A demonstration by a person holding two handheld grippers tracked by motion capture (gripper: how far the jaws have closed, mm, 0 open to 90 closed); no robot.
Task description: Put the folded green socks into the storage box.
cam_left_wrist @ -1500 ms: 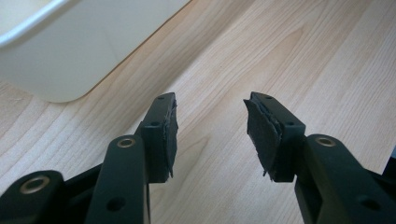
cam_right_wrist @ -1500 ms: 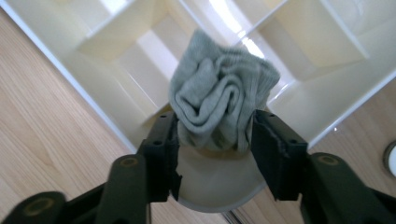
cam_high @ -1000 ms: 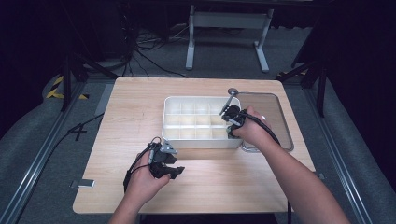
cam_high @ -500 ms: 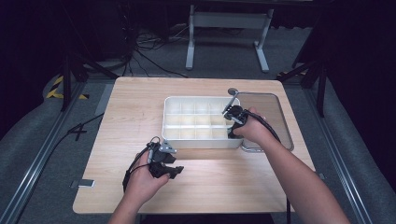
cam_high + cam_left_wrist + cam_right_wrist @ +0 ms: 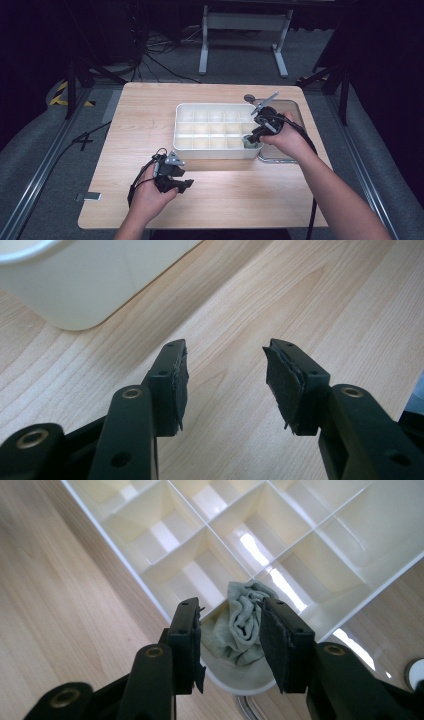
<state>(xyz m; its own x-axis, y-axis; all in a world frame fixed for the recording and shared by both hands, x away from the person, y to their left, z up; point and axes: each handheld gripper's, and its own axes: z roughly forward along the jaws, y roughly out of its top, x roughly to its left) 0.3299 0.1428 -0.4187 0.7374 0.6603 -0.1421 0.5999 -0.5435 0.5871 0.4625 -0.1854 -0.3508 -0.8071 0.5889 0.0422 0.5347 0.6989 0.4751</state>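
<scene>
Cloth [image 5: 239, 621], grey-green, crumpled, sits in the corner compartment of the white divided tray [image 5: 150, 587]: near row, right end as seen in the high view [image 5: 248, 142]. It bunches up above the compartment rim.

R gripper [image 5: 230, 630]: I read the jaws apart, one pad each side of the cloth, not pressing on it. Jaws have just been opening; cloth lies between them but free. In the high view the R gripper [image 5: 257, 131] hangs over the tray's right end, tilted down toward that compartment, cable trailing along the forearm.

L gripper [image 5: 225, 377]: jaws apart, nothing between them, bare wood under the pads. High view puts it [image 5: 181, 183] on the table [image 5: 125, 120] in front of the tray's left end, near the tray's front wall w/o touching; tray corner shows upper left in the L gripper view [image 5: 85, 280].

Clear lid [image 5: 295, 107] lies flat just right of the tray, partly under the R hand. Other compartments I can see hold nothing.
</scene>
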